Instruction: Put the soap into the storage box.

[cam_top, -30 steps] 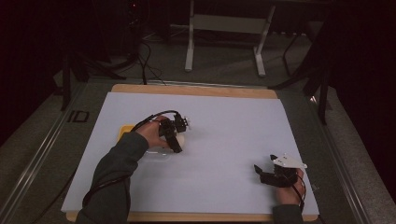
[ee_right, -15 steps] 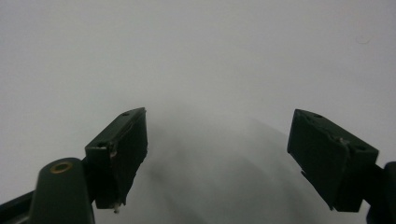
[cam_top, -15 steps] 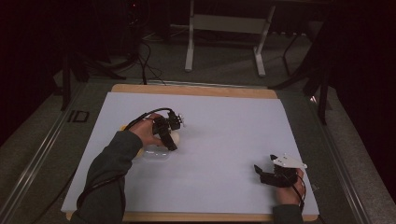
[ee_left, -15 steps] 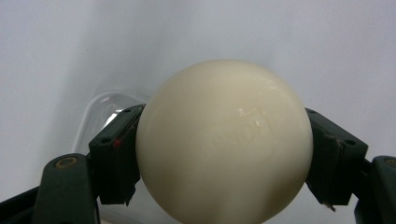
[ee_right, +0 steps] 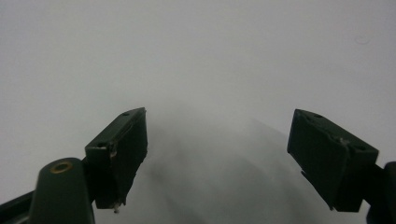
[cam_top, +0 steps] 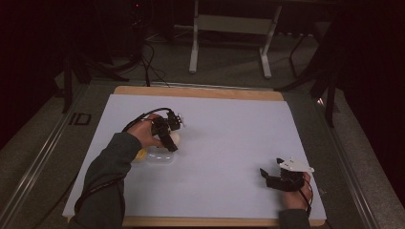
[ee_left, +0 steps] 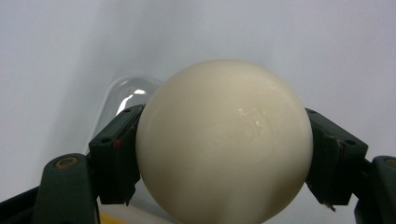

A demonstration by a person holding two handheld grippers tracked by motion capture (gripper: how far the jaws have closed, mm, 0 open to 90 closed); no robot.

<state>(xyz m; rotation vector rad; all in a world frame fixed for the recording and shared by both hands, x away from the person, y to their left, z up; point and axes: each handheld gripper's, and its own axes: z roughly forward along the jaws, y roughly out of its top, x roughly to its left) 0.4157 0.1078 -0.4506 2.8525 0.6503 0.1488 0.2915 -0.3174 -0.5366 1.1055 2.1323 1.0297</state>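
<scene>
While your left gripper (ee_left: pixel 219 154) clamps the cream ball (ee_left: pixel 224 140) just above the clear tray (cam_top: pixel 160 157) at the table's left, carry it level and slowly, leaving your right gripper (ee_right: pixel 219 158) wide open, empty.

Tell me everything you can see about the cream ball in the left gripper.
The cream ball is smooth, glossy and round, an ivory colour with a faint embossed mark on its face; it looks like hard plastic or resin. The left gripper is shut on it, a black pad pressing each side. It is held over the white sheet, beside a clear plastic piece and something yellow.
</scene>
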